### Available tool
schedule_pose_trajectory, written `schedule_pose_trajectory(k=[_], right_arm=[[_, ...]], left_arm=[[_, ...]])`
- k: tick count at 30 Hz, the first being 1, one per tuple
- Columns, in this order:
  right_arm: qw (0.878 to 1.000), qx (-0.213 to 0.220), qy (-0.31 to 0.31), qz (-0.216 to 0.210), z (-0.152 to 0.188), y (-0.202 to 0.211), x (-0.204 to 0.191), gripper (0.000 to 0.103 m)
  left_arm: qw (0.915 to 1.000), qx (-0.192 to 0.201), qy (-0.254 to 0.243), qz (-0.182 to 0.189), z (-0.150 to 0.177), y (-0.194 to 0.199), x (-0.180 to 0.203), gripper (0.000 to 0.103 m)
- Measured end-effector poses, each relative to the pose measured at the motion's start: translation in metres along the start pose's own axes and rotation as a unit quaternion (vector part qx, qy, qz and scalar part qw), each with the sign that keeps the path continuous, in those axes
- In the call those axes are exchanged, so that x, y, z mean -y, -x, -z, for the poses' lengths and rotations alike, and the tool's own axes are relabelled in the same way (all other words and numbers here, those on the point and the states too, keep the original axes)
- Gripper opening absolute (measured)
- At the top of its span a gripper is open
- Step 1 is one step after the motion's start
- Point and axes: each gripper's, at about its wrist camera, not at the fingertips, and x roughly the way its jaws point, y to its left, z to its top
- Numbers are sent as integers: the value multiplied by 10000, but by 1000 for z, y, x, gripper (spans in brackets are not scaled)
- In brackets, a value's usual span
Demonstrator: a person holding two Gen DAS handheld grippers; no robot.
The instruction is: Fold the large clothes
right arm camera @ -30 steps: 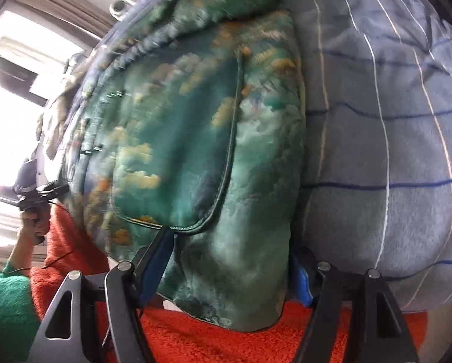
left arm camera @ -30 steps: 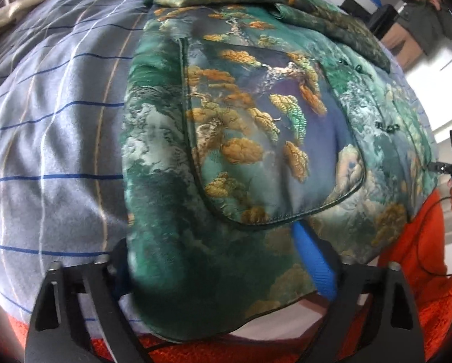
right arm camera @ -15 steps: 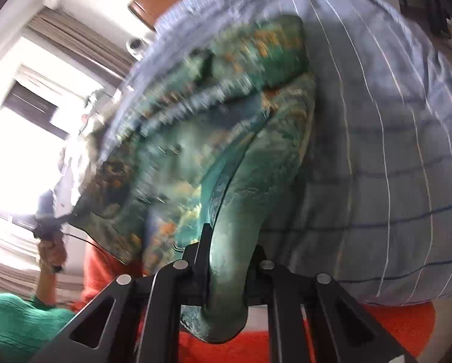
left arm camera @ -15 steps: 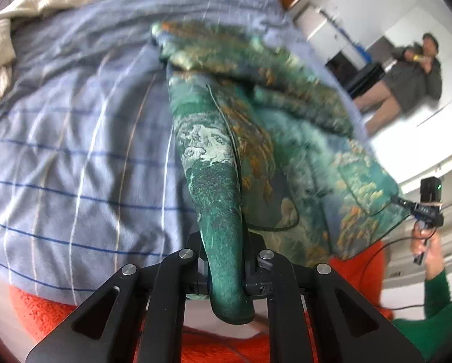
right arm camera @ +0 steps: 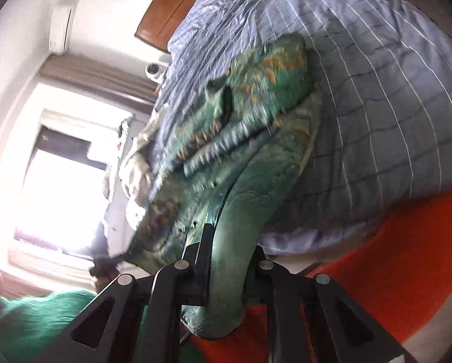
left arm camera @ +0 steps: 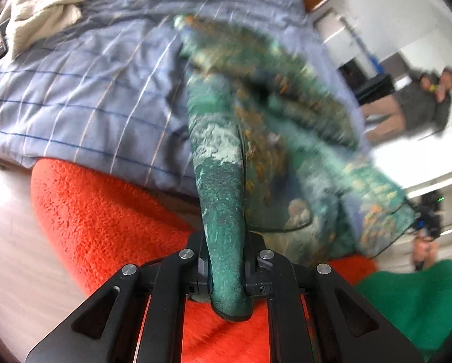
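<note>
A large green garment [left arm camera: 256, 121] with gold and blue landscape print lies on a bed, its near hem lifted off the mattress. My left gripper [left arm camera: 226, 272] is shut on one bottom corner, and a thick fold of green cloth stands pinched between its jaws. In the right wrist view the same garment [right arm camera: 256, 121] rises toward me, with my right gripper [right arm camera: 226, 275] shut on the other bottom corner. The far part of the garment still rests on the bedcover. Both views are blurred by motion.
A blue-grey bedcover [left arm camera: 89, 90] with thin stripes spreads over the bed. An orange fleece blanket [left arm camera: 105, 217] hangs over the near edge. A cream cloth [left arm camera: 41, 9] lies at the far left. A person [left arm camera: 416, 103] stands by the white wall. A green sleeve [left arm camera: 407, 302] shows at lower right.
Both grippers went from open around the hem to shut on it, then lifted it up and away from the bed. The garment's near half now hangs raised in a fold.
</note>
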Motion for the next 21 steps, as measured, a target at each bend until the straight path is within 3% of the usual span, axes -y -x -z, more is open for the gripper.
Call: schedule_pose_trajectory(k=[3,4,8,11,14,15,17,19,20,21], right_arm=[[9988,319,-121,-340,-20,8,-6,14],[9977,475,-114,-472,-35,8,-7,14],[9928,967,-186,-685,-106,-21,-7,14],[9889,1263,-423,-664,-175,-54,16,13],[9868,1377,-731,-443,-230,-103,51,17],[9873,1329,-806,-327,-241,-118,61,17],[9856,1166,-1226,-73,-259,-152,92,25],[9760,1140,-1844,-216,-260,-170,116,44],[9670,1313,-2132,-480,-258,-170,122,47],[9585,1486,-2298,-805,-256,-166,123,61]], left_arm=[[9970,556,87,529,-38,23,9,10],[9944,815,26,668,-65,25,12,10],[9895,1263,-20,707,-150,4,9,10],[9888,1454,-76,317,-225,-47,4,11],[9921,1253,32,-6,-270,-108,-4,23],[9949,987,148,-170,-286,-138,-10,33],[9965,523,538,-359,-298,-170,-24,39],[9943,496,939,-54,-302,-168,-34,45],[9915,583,1115,337,-303,-158,-39,53],[9876,778,1164,710,-304,-141,-43,75]])
